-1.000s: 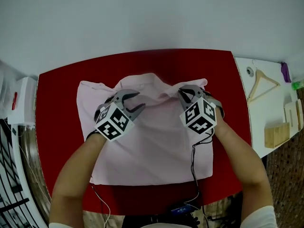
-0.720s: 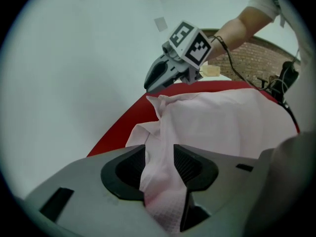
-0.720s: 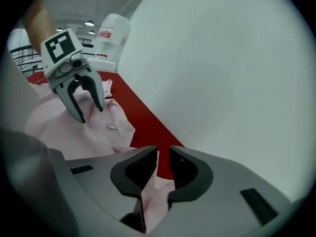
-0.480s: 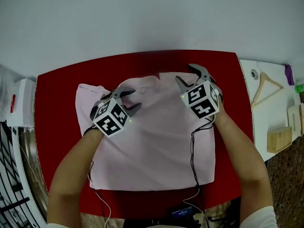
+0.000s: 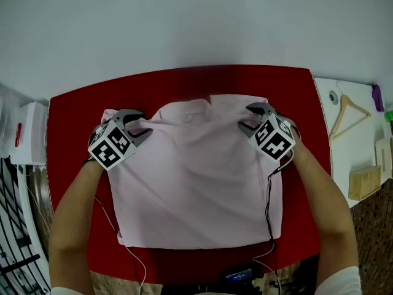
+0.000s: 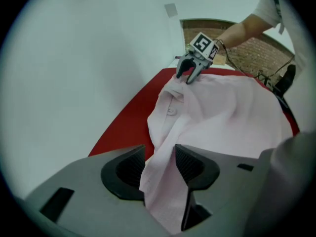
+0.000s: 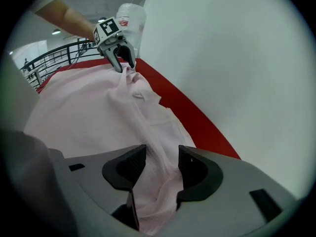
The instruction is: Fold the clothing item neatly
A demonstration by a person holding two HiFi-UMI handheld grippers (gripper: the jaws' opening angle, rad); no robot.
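1 pink shirt (image 5: 196, 183) is spread flat on a red table (image 5: 73, 140), with its hem toward the near edge and its collar (image 5: 187, 109) toward the far edge. 1 thin cable (image 5: 268, 208) is trailed from the right gripper (image 5: 245, 117) back over the shirt's right edge.

1 left gripper (image 5: 145, 123) is placed at the shirt's far left corner. Its jaws have just been opening and are held apart, with a fold of the pink cloth lying between the pads and not pinched. The right gripper is placed at the far right corner. Its jaws have likewise just been opening and are spread, with a ridge of cloth running between them, unclamped.

1 white side table (image 5: 344, 158) is set beside the red table on the right, and 1 wooden hanger (image 5: 339, 112) and 1 wooden block (image 5: 362, 183) are laid on it. 1 pale wall (image 5: 196, 23) is seen beyond the far edge.
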